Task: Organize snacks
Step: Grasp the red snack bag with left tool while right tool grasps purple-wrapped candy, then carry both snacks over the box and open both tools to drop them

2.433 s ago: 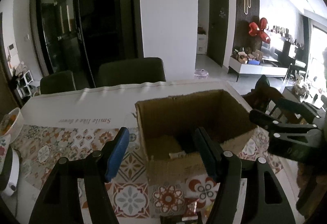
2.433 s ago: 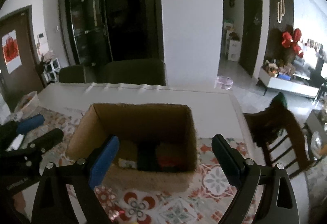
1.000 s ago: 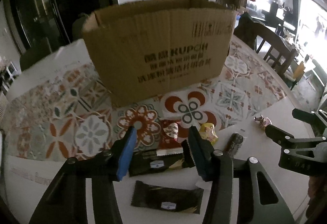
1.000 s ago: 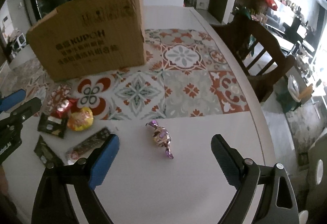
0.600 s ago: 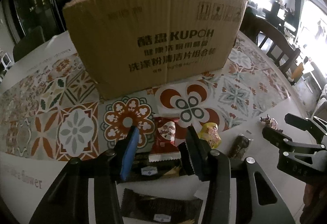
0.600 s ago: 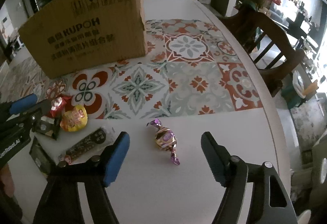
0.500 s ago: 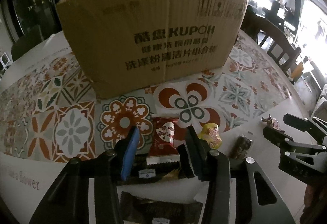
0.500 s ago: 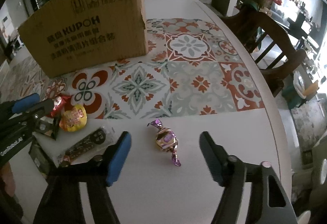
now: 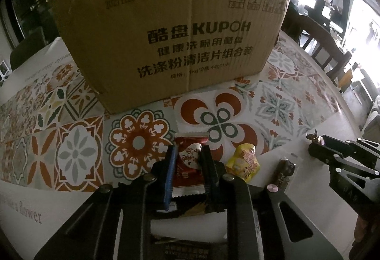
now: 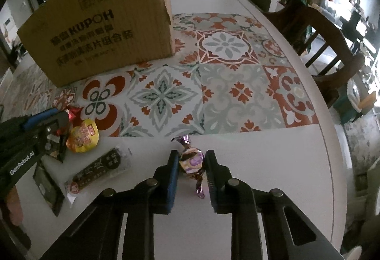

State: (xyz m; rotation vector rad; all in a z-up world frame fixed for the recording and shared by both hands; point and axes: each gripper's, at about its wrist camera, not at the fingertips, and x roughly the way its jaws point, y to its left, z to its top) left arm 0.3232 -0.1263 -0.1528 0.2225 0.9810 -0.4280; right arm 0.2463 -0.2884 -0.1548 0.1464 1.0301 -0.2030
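White table (image 10: 249,191) bare toward its edge, right gripper (image 10: 191,158) closing on candy (image 10: 191,160)

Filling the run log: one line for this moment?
left gripper: closing on red packet | right gripper: closing on purple candy | cardboard box: behind

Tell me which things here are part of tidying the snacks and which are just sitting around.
Part of the job: red snack packet between the closing left gripper; purple wrapped candy between the closing right gripper; yellow snack; dark bar; cardboard box.

Just there: patterned mat; wooden chair.
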